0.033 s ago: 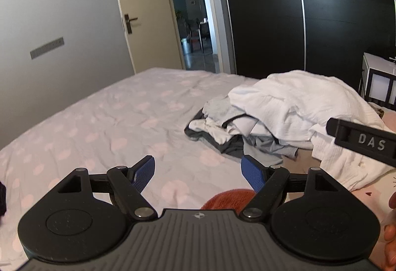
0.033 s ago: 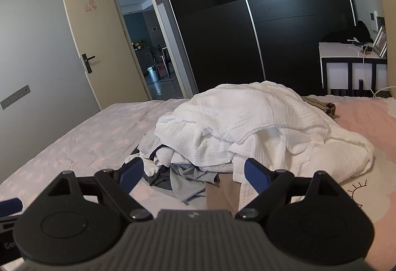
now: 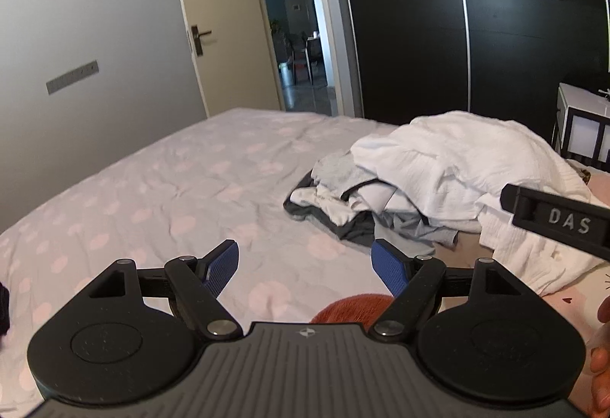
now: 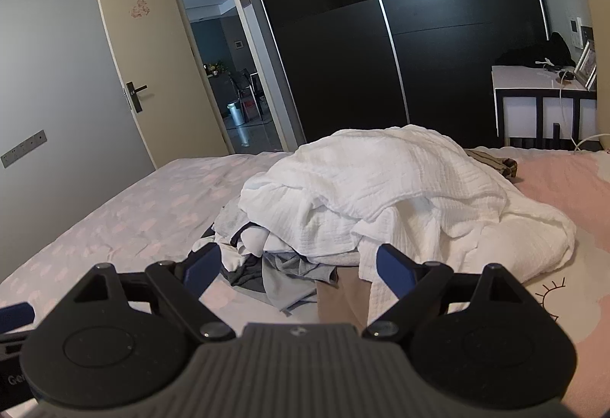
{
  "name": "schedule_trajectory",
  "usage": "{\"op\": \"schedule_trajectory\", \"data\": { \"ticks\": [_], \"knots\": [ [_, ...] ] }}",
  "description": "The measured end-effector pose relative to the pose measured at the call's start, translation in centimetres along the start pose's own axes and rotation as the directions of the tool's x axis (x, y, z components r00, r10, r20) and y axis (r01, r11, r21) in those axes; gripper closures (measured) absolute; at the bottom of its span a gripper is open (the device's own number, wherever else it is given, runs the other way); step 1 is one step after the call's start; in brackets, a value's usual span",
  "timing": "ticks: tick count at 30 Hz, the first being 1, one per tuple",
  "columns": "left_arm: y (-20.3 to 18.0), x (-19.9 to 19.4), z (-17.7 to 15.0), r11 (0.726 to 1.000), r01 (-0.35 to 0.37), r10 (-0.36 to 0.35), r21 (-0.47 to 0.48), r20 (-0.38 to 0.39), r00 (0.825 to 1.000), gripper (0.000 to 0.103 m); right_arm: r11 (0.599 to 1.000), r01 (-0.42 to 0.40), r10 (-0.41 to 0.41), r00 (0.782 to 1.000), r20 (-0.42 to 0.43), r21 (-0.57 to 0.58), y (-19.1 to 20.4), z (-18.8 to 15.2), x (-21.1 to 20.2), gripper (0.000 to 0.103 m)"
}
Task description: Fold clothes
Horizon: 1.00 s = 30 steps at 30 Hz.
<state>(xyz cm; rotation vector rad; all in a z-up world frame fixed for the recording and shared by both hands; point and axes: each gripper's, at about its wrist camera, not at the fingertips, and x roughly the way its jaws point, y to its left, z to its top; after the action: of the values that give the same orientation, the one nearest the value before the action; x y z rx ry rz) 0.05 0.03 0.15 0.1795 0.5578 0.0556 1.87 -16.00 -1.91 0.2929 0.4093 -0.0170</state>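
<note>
The left gripper (image 3: 305,267) hangs with its blue-padded jaws spread wide and nothing between them, above the spotted bedsheet (image 3: 160,196). The right gripper (image 4: 295,267) is likewise wide and holds nothing. Just ahead of its tips, and ahead-right of the left one, lies the pile of clothes (image 4: 366,189): grey garments (image 3: 343,185) under a white crinkled cloth (image 3: 457,155). Behind stands a black wardrobe (image 4: 419,55).

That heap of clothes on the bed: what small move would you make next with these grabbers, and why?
Probably ease the right gripper forward to pinch the white crinkled garment. It lies on top of the clothes pile, nothing is folded yet, and both the right and left gripper are open and empty, short of the pile.
</note>
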Motion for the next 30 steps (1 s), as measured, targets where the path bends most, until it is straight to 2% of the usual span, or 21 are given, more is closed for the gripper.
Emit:
{"op": "schedule_trajectory", "data": {
  "ticks": [6, 9, 21, 30],
  "knots": [
    [0.3, -0.2, 0.7, 1.000, 0.012, -0.011, -0.013, 0.055, 0.998, 0.012, 1.000, -0.017, 0.017, 0.999, 0.035, -0.010, -0.4, 0.2, -0.2, 0.013],
    [0.0, -0.9, 0.3, 1.000, -0.007, 0.007, -0.005, 0.089, 0.996, 0.012, 0.999, -0.014, 0.015, 0.999, 0.040, -0.031, 0.1, 0.3, -0.3, 0.013],
    [-0.2, -1.3, 0.6, 1.000, -0.002, 0.004, -0.017, 0.120, 0.993, 0.012, 0.999, -0.027, 0.028, 0.999, 0.023, -0.031, 0.3, 0.1, -0.4, 0.013],
    [-0.9, -0.9, 0.2, 0.999, -0.028, 0.024, 0.040, 0.107, 0.994, 0.012, 0.999, -0.032, 0.033, 0.999, 0.031, -0.035, 0.4, -0.1, -0.6, 0.013]
  ]
}}
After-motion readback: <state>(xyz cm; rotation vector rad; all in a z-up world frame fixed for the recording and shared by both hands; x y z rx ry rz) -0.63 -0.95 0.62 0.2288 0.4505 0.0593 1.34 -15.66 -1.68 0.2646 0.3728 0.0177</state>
